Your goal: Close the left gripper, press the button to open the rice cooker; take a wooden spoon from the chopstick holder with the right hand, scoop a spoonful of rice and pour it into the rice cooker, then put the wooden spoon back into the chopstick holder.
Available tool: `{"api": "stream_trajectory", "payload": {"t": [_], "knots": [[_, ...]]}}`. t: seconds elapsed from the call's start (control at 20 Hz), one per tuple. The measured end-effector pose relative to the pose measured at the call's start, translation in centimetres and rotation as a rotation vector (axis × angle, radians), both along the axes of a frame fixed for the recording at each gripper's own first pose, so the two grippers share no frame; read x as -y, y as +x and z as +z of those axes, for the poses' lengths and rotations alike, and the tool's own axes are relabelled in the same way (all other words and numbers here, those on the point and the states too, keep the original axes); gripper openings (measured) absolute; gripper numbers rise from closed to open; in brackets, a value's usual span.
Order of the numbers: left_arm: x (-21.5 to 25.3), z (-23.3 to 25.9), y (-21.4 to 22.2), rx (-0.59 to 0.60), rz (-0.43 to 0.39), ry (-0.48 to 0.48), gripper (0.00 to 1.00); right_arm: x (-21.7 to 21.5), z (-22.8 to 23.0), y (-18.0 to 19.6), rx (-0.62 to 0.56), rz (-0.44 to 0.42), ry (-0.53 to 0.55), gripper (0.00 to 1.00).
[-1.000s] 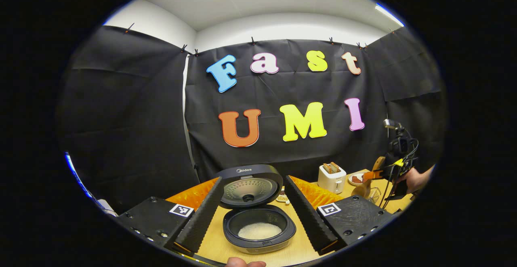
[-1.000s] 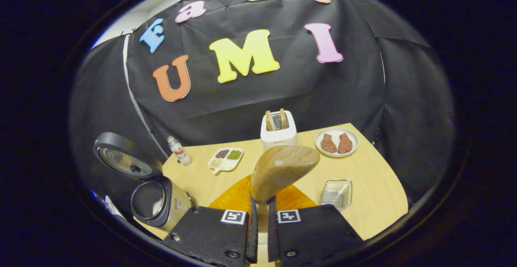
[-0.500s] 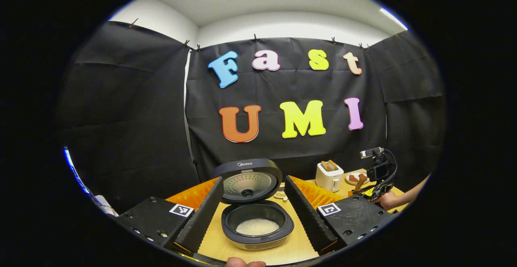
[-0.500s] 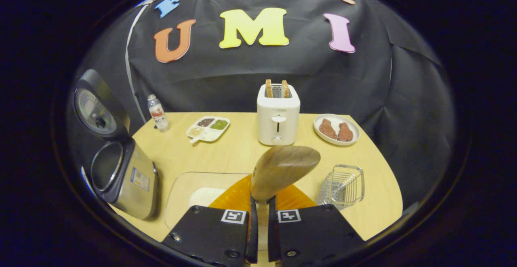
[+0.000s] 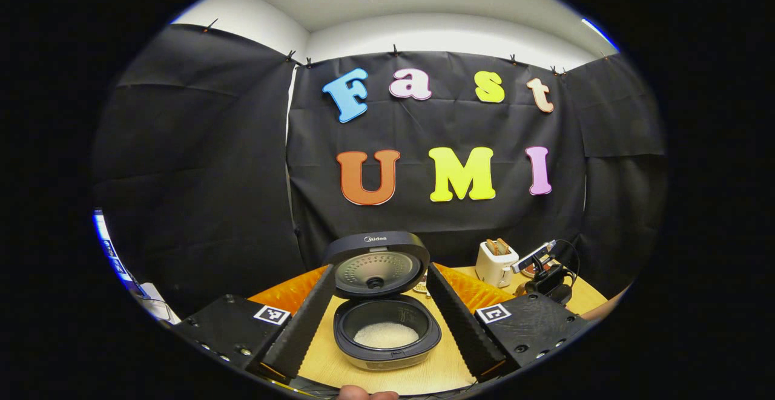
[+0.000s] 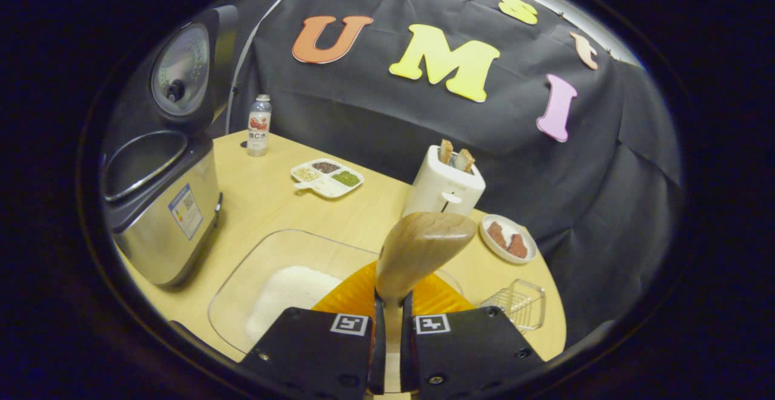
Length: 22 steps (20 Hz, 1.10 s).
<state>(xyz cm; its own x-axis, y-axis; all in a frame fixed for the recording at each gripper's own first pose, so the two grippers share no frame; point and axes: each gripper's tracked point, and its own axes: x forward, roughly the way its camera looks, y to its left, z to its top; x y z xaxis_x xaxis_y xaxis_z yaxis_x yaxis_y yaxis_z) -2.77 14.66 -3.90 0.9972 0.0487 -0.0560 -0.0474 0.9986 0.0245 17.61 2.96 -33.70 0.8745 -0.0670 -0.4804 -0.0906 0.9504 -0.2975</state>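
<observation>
Spoon in hand, rice cooker open — one scoop seems already in.

The dark rice cooker (image 5: pixel 387 321) stands lid-up on the light wooden table (image 6: pixel 272 206), white rice inside; the left hand-held gripper (image 5: pixel 378 327) is spread wide. The right hand-held gripper (image 6: pixel 387 351) clamps the brown wooden spoon (image 6: pixel 421 249) above the clear glass rice dish (image 6: pixel 284 255) — the wire chopstick holder (image 6: pixel 517 306) waits beside, past the white toaster (image 6: pixel 445 185).
</observation>
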Motion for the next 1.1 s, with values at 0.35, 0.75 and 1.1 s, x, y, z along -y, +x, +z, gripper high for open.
{"api": "stream_trajectory", "payload": {"t": [0.35, 0.75, 1.1], "knots": [[-0.5, -0.5, -0.6, -0.016, 0.005, -0.007, 0.96, -4.7, -0.8, -0.5, -0.095, -0.006, 0.365, 0.15], [0.4, -0.8, -0.5, -0.025, -0.009, -0.006, 0.96, -3.8, -0.6, -1.0, -0.202, -0.183, 0.907, 0.15], [1.8, -0.4, -0.3, -0.024, -0.035, -0.007, 0.96, -1.4, -0.3, -1.2, -0.205, -0.265, 1.166, 0.15]]}}
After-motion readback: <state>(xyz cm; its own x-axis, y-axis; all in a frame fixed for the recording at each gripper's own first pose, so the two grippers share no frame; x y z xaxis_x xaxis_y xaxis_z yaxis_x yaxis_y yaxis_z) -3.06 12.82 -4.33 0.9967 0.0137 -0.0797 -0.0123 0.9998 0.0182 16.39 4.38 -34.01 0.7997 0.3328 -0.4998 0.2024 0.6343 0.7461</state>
